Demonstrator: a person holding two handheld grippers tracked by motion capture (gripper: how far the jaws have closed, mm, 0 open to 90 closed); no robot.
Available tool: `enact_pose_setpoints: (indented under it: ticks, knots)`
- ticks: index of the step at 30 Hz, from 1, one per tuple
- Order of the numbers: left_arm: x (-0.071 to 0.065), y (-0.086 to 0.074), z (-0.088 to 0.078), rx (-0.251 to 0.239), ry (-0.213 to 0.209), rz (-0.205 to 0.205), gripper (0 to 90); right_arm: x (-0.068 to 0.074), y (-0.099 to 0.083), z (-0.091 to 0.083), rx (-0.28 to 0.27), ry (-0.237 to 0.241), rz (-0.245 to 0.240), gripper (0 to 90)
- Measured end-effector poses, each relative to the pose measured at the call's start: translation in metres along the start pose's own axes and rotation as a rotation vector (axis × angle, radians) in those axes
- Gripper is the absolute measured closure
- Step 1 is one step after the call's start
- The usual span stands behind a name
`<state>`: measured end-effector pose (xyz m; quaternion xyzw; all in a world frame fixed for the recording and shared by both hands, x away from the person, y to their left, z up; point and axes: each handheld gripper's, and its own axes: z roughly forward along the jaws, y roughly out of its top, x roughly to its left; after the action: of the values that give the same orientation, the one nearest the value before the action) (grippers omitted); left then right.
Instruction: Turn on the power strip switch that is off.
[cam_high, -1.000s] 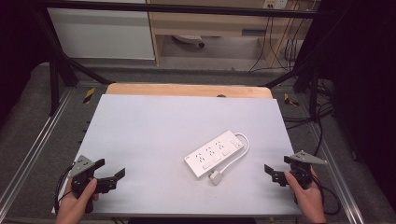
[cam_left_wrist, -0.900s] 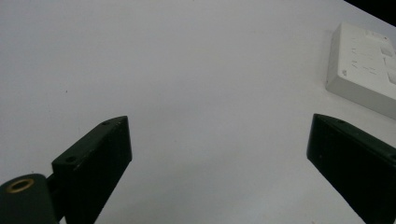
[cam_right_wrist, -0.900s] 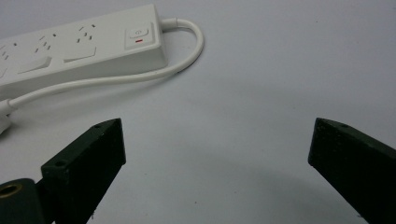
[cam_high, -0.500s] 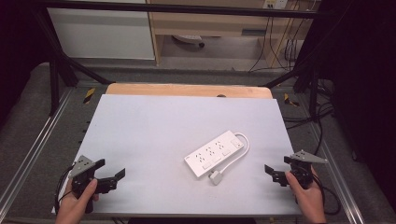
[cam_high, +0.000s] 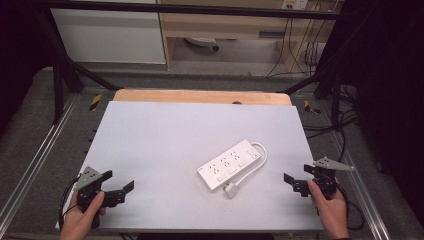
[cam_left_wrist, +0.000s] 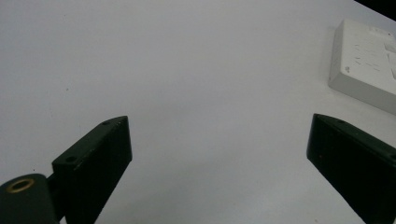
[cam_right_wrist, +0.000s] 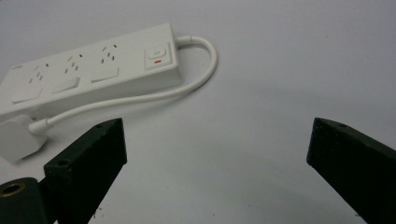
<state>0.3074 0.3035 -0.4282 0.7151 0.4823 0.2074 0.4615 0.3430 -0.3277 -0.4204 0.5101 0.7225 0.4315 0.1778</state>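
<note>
High view: white plastic power strip (cam_high: 231, 164) lies centre-right on the grey bench (cam_high: 165, 140); left gripper (cam_high: 119, 189) and right gripper (cam_high: 292, 183) fingers spread wide, empty.

No words, brand names or numbers can be read anywhere. The one sign stands on the white power strip (cam_right_wrist: 88, 70) — its rocker switch (cam_right_wrist: 157, 55) carries a faint circular power symbol with a short red bar beneath it, seen in the right gripper view. The strip's other markings — in every view — are too small or blurred to read.
</note>
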Motion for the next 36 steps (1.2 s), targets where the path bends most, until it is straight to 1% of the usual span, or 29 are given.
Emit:
enact_pose_setpoints:
  ticks: [2, 3, 6, 7, 13, 18, 23, 30, 33, 35, 36]
  knots:
    - [0.000, 0.000, 0.000, 0.000, 0.000, -0.001, 6.6, 0.001, 0.003, 0.000, -0.007, 0.007, -0.007, 5.5]
    - [0.000, 0.000, 0.000, 0.000, 0.002, 0.000, 6.6, 0.002, 0.005, 0.000, -0.008, 0.011, -0.003, 6.0]
    - [0.000, 0.000, 0.000, 0.000, 0.001, 0.000, 6.6, 0.004, 0.008, 0.000, -0.007, 0.011, -0.012, 6.4]
    - [0.000, 0.000, 0.000, 0.001, 0.001, -0.001, 6.6, 0.005, 0.011, 0.001, -0.006, 0.024, -0.013, 6.2]
    - [0.001, 0.000, 0.000, 0.001, 0.001, -0.001, 6.6, 0.012, 0.019, 0.004, -0.007, 0.039, -0.028, 5.8]
    - [0.001, -0.001, 0.000, 0.004, 0.004, -0.002, 6.6, 0.016, 0.024, 0.003, -0.023, 0.049, -0.038, 5.5]
    - [0.001, -0.001, 0.000, 0.004, 0.005, -0.002, 6.6, 0.019, 0.027, 0.000, -0.034, 0.051, -0.052, 4.9]
    - [0.000, -0.001, 0.001, 0.008, -0.001, 0.005, 6.6, 0.020, 0.029, -0.002, -0.048, 0.050, -0.051, 4.6]
    - [0.000, -0.001, 0.002, 0.010, 0.000, 0.006, 6.6, 0.022, 0.032, -0.002, -0.077, 0.042, -0.053, 4.7]
    - [-0.001, -0.001, 0.002, 0.010, 0.001, 0.002, 6.6, 0.022, 0.033, -0.002, -0.085, 0.040, -0.052, 4.7]
    - [0.000, -0.001, 0.001, 0.009, 0.003, 0.002, 6.6, 0.023, 0.035, -0.002, -0.108, 0.034, -0.052, 4.7]
